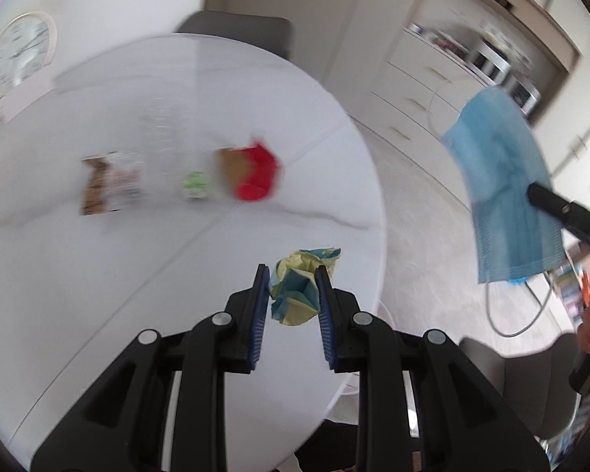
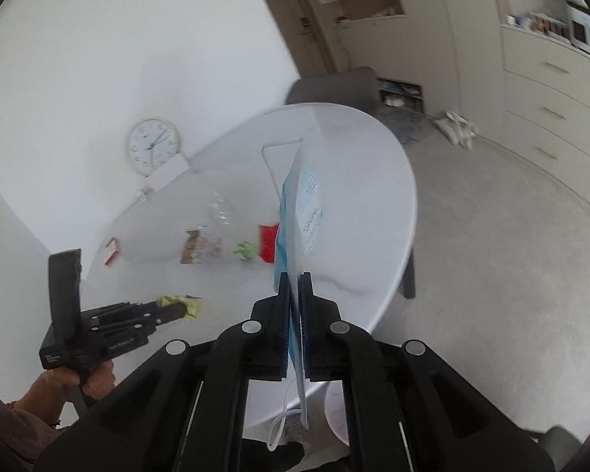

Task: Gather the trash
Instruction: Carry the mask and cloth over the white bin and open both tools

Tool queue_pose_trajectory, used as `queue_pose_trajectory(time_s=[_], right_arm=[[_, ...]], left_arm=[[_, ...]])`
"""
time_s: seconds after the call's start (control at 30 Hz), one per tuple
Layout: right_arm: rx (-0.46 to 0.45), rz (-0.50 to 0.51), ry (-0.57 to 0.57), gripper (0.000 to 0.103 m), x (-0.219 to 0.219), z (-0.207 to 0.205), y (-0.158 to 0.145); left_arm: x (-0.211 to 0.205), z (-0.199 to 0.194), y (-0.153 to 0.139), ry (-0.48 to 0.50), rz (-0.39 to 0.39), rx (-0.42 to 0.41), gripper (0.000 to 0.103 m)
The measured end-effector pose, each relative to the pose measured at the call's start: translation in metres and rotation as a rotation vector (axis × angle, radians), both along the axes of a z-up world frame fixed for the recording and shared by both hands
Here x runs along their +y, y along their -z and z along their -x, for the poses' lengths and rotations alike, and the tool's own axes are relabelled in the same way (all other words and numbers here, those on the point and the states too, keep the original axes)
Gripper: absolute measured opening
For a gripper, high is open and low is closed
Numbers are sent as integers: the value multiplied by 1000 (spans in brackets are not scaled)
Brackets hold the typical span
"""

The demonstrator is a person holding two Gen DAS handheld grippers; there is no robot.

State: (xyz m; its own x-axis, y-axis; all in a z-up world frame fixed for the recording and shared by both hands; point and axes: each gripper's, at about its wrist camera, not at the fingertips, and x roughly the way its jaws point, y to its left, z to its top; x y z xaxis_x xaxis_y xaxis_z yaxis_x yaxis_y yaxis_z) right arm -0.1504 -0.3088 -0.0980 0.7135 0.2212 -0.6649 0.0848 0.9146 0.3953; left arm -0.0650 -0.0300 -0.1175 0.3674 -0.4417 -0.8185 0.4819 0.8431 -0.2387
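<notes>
Both grippers tilt down above the tabletop (image 1: 98, 295): left gripper (image 1: 293, 275) clenched on a paper wad (image 1: 295, 295), right gripper (image 2: 294, 279) pinching a mask (image 2: 295, 212) edge-on, long axis vertical

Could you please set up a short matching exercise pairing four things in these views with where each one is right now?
Things:
1. blue face mask
2. crumpled yellow and blue paper
3. red wrapper
4. round clock

Places:
A. lying on the white table, beside a small green-and-white item
B. pinched in the left gripper
C. leaning against the wall at the table's far edge
D. hanging from the shut right gripper

Pairs: 1-D, 2-B, 3-A, 4-C
</notes>
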Motion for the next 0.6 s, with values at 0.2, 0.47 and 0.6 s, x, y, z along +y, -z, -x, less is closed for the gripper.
queue_pose_trajectory(time_s=[0.2, 0.47, 0.6], right_arm=[[185, -23, 139, 6, -38, 26, 97], [488, -100, 96, 6, -36, 4, 277], [548, -99, 52, 7, -26, -8, 319]], left_arm=[[-70, 18, 22, 177, -42, 40, 24], [-129, 33, 47, 288, -127, 66, 24], [-144, 36, 59, 286, -171, 81, 24]])
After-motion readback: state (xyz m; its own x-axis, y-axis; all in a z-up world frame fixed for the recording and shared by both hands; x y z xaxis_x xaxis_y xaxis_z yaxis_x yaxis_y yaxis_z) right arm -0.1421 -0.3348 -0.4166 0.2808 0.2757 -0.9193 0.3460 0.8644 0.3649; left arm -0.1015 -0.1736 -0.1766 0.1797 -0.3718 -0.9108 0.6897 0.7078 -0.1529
